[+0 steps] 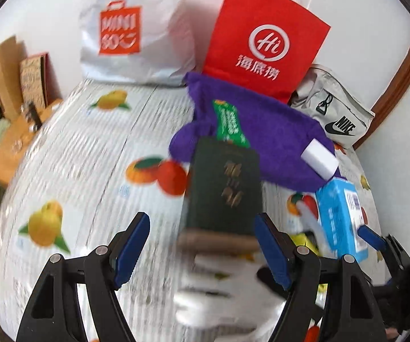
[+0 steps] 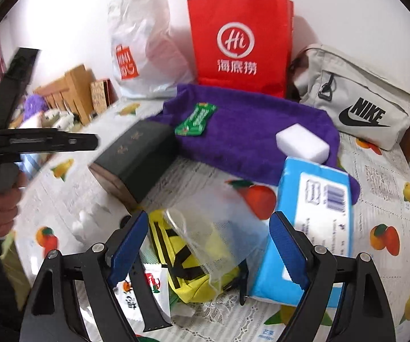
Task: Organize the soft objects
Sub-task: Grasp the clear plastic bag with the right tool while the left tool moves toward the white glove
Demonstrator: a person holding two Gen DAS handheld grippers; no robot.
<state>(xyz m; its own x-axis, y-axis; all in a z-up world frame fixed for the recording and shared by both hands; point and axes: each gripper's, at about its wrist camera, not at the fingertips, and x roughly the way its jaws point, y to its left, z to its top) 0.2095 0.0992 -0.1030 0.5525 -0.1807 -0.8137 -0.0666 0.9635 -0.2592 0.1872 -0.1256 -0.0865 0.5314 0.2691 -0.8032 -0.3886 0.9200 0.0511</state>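
My left gripper (image 1: 202,219) stands open over the fruit-print tablecloth (image 1: 77,156). The near end of a dark green book (image 1: 223,191) lies between its fingers, and the pads are clear of it. Behind the book, a purple towel (image 1: 262,131) carries a green packet (image 1: 229,122) and a white block (image 1: 319,159). My right gripper (image 2: 209,216) is open above a yellow pouch (image 2: 188,270) and a clear plastic bag (image 2: 219,228). A blue tissue pack (image 2: 313,213) lies beside its right finger. The purple towel (image 2: 247,131) sits further back.
Against the wall stand a red paper bag (image 2: 239,45), a white plastic bag (image 2: 142,51) and a grey Nike bag (image 2: 356,99). Brown boxes (image 2: 74,91) and a purple plush (image 2: 34,104) are at the left. A black watch strap (image 2: 145,293) lies under the right gripper's left finger.
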